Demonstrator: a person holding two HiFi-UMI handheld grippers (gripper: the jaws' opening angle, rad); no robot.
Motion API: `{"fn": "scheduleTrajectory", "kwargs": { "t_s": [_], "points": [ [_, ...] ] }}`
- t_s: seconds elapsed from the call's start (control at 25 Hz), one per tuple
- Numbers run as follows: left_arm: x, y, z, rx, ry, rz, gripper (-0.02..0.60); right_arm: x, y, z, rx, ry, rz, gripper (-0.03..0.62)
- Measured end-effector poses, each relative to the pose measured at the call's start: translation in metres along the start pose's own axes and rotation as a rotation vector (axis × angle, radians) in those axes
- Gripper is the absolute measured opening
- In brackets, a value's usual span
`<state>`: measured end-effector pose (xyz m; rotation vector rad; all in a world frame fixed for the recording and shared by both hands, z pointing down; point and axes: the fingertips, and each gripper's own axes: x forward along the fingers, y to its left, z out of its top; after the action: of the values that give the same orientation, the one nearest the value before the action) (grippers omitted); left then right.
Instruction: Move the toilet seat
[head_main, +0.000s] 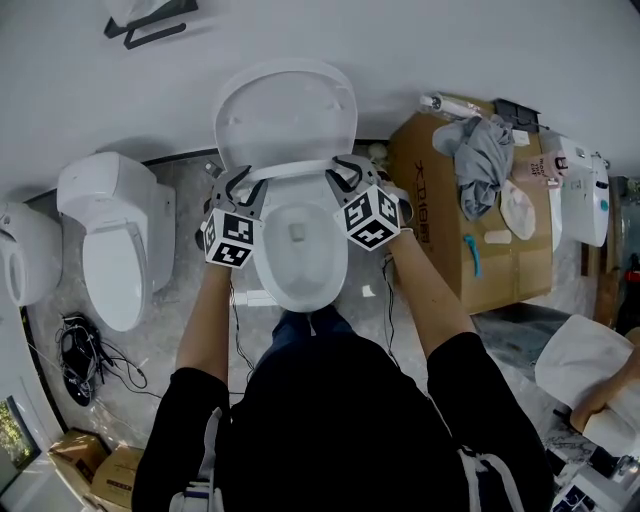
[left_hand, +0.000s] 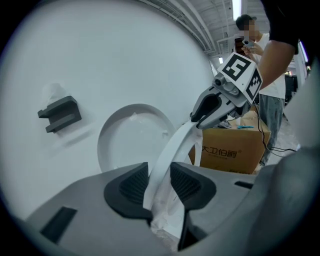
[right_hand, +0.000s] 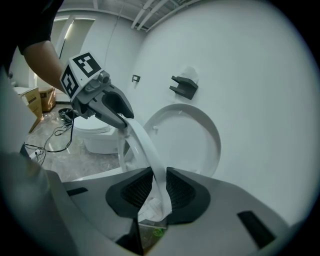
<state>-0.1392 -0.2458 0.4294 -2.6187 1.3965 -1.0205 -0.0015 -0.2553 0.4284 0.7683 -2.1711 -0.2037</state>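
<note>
A white toilet (head_main: 300, 262) stands against the wall with its lid (head_main: 285, 110) up. The toilet seat (head_main: 290, 170), a thin white ring, is raised off the bowl and tilted up toward the lid. My left gripper (head_main: 240, 182) is shut on the ring's left side and my right gripper (head_main: 346, 172) on its right side. In the left gripper view the seat (left_hand: 167, 150) runs between my pads (left_hand: 135, 185) up to the right gripper (left_hand: 210, 107). In the right gripper view the seat (right_hand: 150, 152) is pinched between the right gripper's jaws (right_hand: 159, 189), and the left gripper (right_hand: 112, 107) holds the far end.
A second toilet (head_main: 115, 240) stands to the left, with cables (head_main: 80, 355) on the floor by it. A cardboard box (head_main: 440, 200) with cloth on top stands close to the right. A black bracket (head_main: 150, 30) is on the wall. Another person (head_main: 600, 395) is at the far right.
</note>
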Motion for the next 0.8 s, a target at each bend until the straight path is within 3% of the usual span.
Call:
{"fn": "scheduleTrajectory", "kwargs": {
  "t_s": [0.8],
  "points": [
    [0.024,0.034,0.012,-0.035,-0.010,0.062,0.126,0.030,-0.036,0.013,-0.005,0.016,-0.008,0.098]
  ]
}}
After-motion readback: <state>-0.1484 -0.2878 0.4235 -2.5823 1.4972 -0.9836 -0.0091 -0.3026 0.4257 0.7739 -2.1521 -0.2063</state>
